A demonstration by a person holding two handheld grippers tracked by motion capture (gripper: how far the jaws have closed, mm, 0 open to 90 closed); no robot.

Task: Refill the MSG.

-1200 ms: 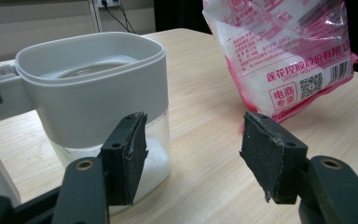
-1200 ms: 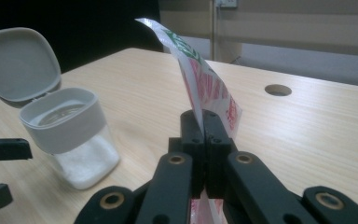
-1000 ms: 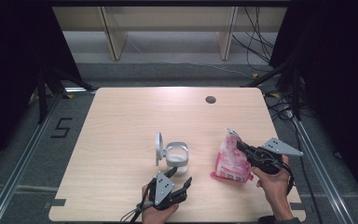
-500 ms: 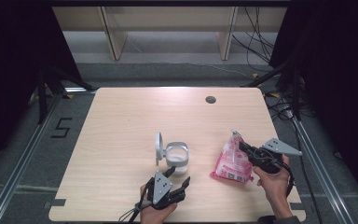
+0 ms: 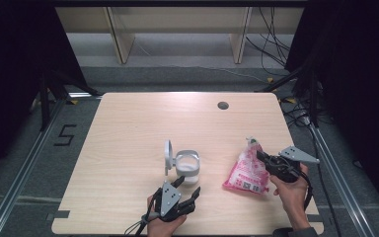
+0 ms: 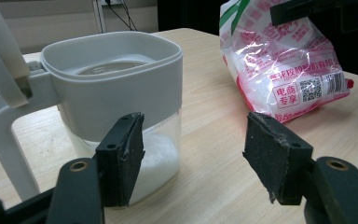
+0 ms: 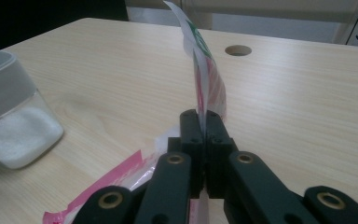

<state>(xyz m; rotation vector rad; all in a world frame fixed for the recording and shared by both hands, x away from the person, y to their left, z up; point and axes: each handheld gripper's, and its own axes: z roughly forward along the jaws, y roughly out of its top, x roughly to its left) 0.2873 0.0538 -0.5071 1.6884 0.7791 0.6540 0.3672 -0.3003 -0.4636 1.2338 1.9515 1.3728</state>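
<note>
L gripper (image 5: 183, 190) released, jar (image 5: 186, 164) just ahead, slightly left of its jaws. R gripper (image 5: 262, 159) clenched on pink bag (image 5: 249, 173), farther off.

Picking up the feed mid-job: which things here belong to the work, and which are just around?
In the job:
- bag, pinched shut in the right gripper
- jar, lid flipped up, white grains inside
- left gripper, open, near the jar

Just around:
- table hole
- shelf behind the table
</note>
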